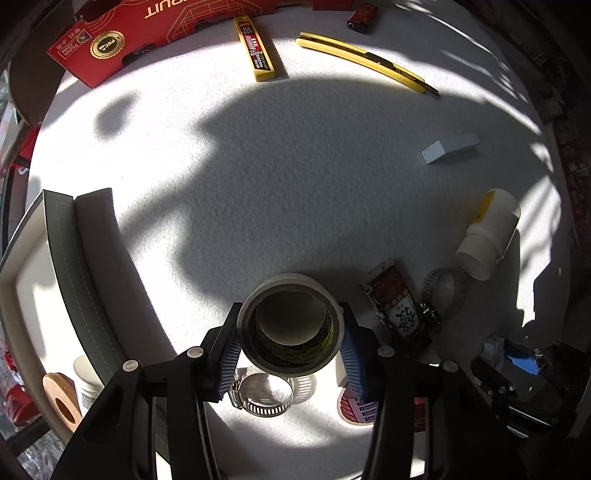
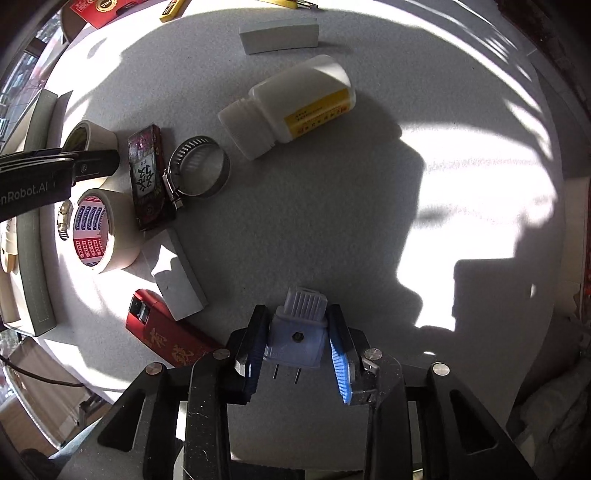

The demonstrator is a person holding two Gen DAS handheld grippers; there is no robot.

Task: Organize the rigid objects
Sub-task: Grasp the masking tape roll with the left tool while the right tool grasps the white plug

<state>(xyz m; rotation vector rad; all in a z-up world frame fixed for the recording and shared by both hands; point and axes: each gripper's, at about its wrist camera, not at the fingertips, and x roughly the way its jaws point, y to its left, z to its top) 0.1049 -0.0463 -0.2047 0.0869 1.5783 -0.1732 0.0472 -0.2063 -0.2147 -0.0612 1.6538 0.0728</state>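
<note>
My left gripper (image 1: 290,343) is shut on a cream tape roll (image 1: 291,325) with a yellow-and-black inner label, held above the white table. Under it lies a metal hose clamp (image 1: 264,395). My right gripper (image 2: 297,341) is shut on a pale blue plug adapter (image 2: 297,332), its two prongs pointing back at me. In the right wrist view the left gripper's arm (image 2: 55,173) reaches in from the left over the held tape roll (image 2: 92,138), beside a second tape roll (image 2: 103,229).
A white pill bottle (image 2: 291,107), a second hose clamp (image 2: 197,171), a dark patterned packet (image 2: 147,177), grey blocks (image 2: 177,273) (image 2: 279,35) and a red lighter (image 2: 166,334) lie on the table. A grey-edged tray (image 1: 74,266) stands left. A yellow knife (image 1: 365,61) and blade case (image 1: 255,50) lie far.
</note>
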